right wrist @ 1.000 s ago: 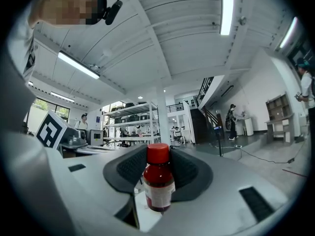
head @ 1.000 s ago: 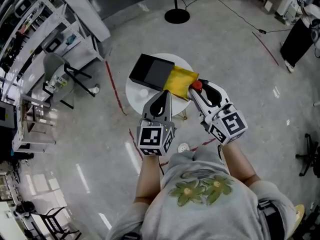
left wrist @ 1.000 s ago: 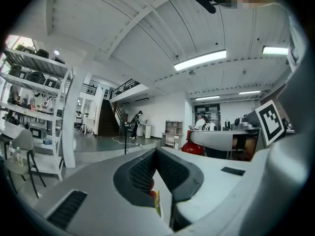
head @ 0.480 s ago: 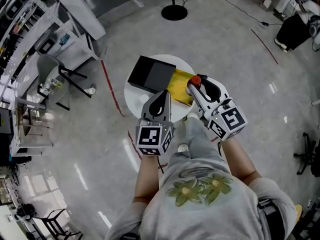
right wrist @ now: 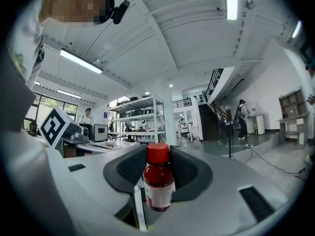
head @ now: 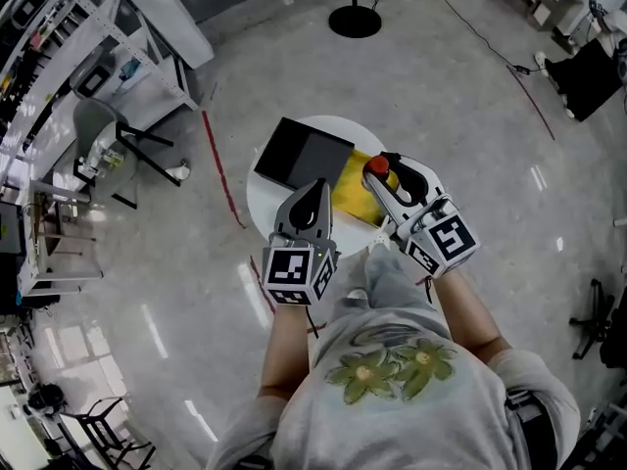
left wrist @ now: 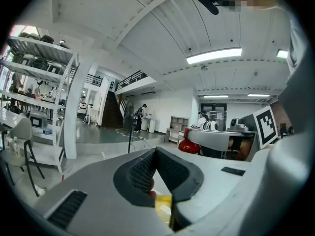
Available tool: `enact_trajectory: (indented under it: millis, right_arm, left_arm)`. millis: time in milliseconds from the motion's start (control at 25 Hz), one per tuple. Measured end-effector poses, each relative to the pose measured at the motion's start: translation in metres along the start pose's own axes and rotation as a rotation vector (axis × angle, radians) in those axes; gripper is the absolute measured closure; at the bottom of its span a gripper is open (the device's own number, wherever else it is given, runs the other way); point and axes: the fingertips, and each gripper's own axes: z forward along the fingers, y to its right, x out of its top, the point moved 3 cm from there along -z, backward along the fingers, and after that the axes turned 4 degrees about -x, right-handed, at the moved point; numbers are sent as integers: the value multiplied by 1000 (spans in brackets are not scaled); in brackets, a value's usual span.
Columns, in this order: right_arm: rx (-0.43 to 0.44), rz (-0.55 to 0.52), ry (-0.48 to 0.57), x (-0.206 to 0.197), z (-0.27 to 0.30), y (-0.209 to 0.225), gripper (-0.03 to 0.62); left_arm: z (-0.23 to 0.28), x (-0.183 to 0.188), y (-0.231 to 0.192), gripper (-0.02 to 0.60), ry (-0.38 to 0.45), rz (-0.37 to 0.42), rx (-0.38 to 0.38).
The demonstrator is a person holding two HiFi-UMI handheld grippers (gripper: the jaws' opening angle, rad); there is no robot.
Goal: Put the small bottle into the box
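Observation:
A small dark-red bottle [right wrist: 158, 181] with a red cap [head: 376, 166] stands upright between the pads of my right gripper [right wrist: 158, 156], which is shut on it. In the head view the right gripper [head: 378, 170] holds the bottle above a yellow cloth-like thing [head: 355, 179] on the round white table [head: 263, 194]. The black box [head: 304, 155] lies on the table's far left part, just left of the yellow thing. My left gripper [head: 318, 186] hangs over the table's near edge, its jaws shut with nothing between them [left wrist: 156, 154]. The left gripper view also catches the red cap [left wrist: 189, 145].
A black round stand base [head: 355, 20] sits on the floor beyond the table. Metal shelving [head: 88, 57] and a grey chair [head: 98, 130] stand to the left. Red tape lines [head: 220, 174] run across the glossy floor. A black case [head: 593, 76] sits at far right.
The right gripper with the bottle has drifted a little left, closer to the black box. The left gripper holds about the same place. The head camera has shifted slightly.

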Motion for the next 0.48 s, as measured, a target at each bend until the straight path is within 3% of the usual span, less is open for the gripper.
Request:
enact_trajectory:
  millis: [480]
  right_arm:
    - [89, 29, -88, -39, 43, 37, 447]
  left_arm:
    - [37, -15, -27, 581, -60, -65, 66]
